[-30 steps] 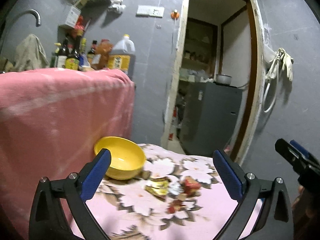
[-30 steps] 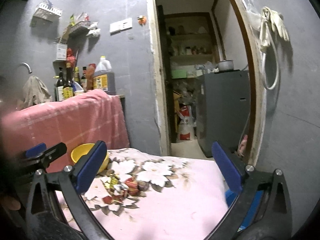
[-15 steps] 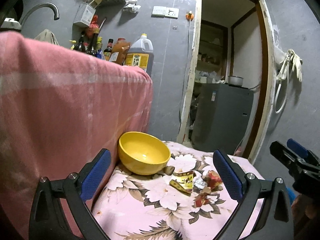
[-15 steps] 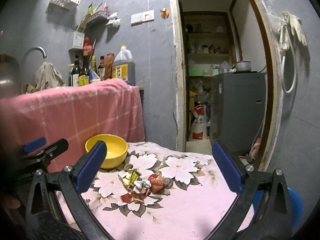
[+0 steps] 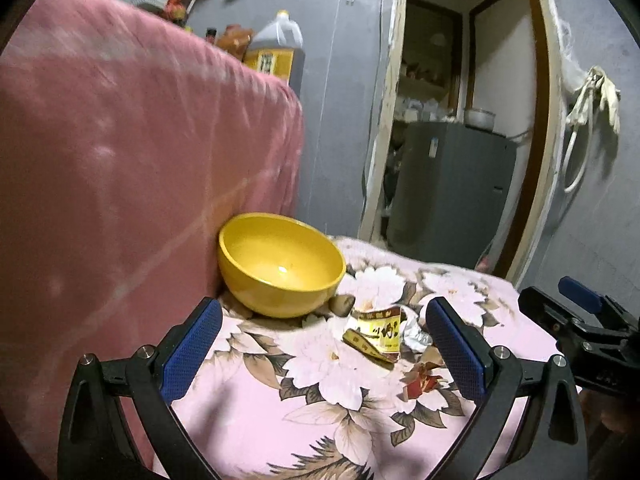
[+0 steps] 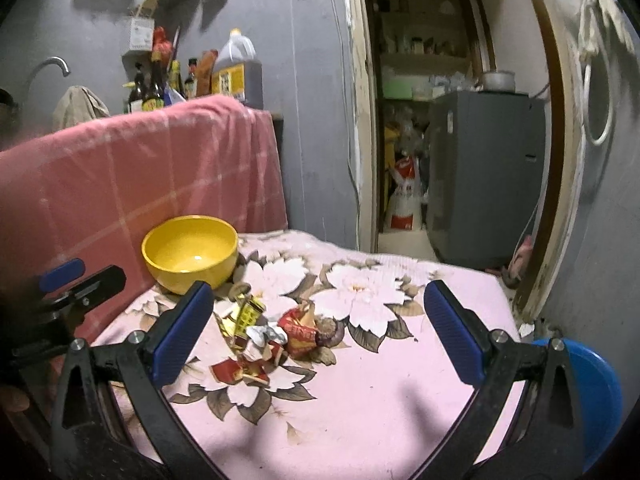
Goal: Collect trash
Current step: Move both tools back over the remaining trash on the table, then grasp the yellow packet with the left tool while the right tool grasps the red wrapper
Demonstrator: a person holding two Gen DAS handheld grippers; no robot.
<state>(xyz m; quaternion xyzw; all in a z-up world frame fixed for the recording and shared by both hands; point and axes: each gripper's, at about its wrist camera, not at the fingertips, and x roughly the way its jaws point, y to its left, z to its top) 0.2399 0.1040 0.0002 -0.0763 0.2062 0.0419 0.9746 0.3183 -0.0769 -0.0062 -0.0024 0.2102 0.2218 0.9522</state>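
Yellow bowl (image 6: 191, 253) sits beside our wrapper pile (image 6: 266, 334) on the flowered worktop (image 6: 380, 380); our left tongs (image 5: 326, 350) and right tongs (image 6: 316, 330) gape empty.

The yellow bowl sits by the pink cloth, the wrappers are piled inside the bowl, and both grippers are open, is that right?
Not quite. The wrappers lie on the floral cloth beside the bowl, which is empty; the right wrist view shows it. The bowl does sit by the pink cloth, and the left gripper and right gripper are open.
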